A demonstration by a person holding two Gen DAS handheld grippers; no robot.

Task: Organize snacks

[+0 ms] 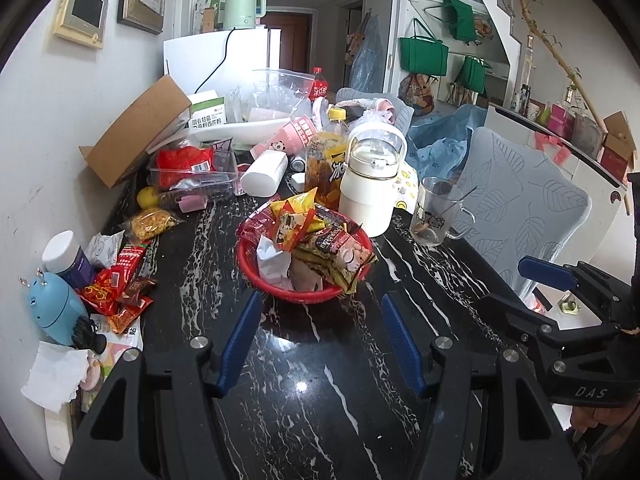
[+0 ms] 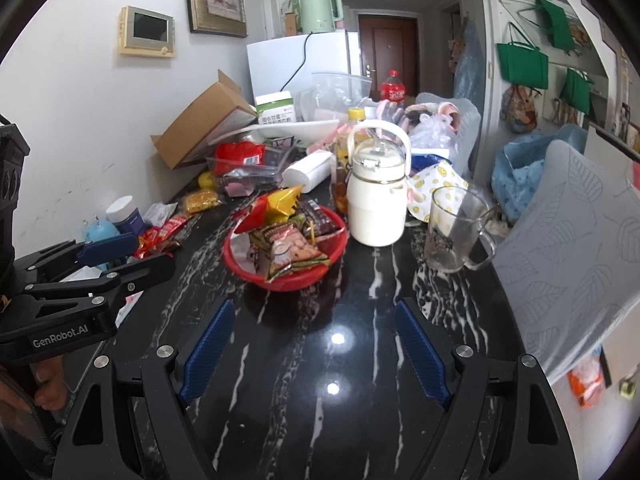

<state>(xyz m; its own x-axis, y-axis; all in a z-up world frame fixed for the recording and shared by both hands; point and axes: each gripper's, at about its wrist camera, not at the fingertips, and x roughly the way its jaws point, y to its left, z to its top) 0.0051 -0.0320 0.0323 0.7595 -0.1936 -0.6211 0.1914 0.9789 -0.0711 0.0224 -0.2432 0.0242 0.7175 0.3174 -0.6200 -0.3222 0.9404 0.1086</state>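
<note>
A red basket (image 1: 280, 290) (image 2: 256, 272) heaped with snack packets (image 1: 320, 236) (image 2: 288, 244) stands mid-table on the black marble top. More loose snack packets (image 1: 116, 284) (image 2: 164, 236) lie at the left by the wall, and a yellow packet (image 1: 150, 222) (image 2: 200, 200) lies further back. My left gripper (image 1: 320, 320) is open and empty, just in front of the basket. My right gripper (image 2: 314, 328) is open and empty, also short of the basket. Each gripper shows from the side in the other's view: the right one (image 1: 552, 280), the left one (image 2: 116, 248).
A white jug with a handle (image 1: 372, 184) (image 2: 378, 192), a glass mug (image 1: 434, 212) (image 2: 454, 232) and an orange drink bottle (image 1: 324, 160) stand behind the basket. A cardboard box (image 1: 136, 132), a clear tray, a blue gadget (image 1: 56, 308) and a grey leaf-pattern chair (image 2: 568, 248) surround them.
</note>
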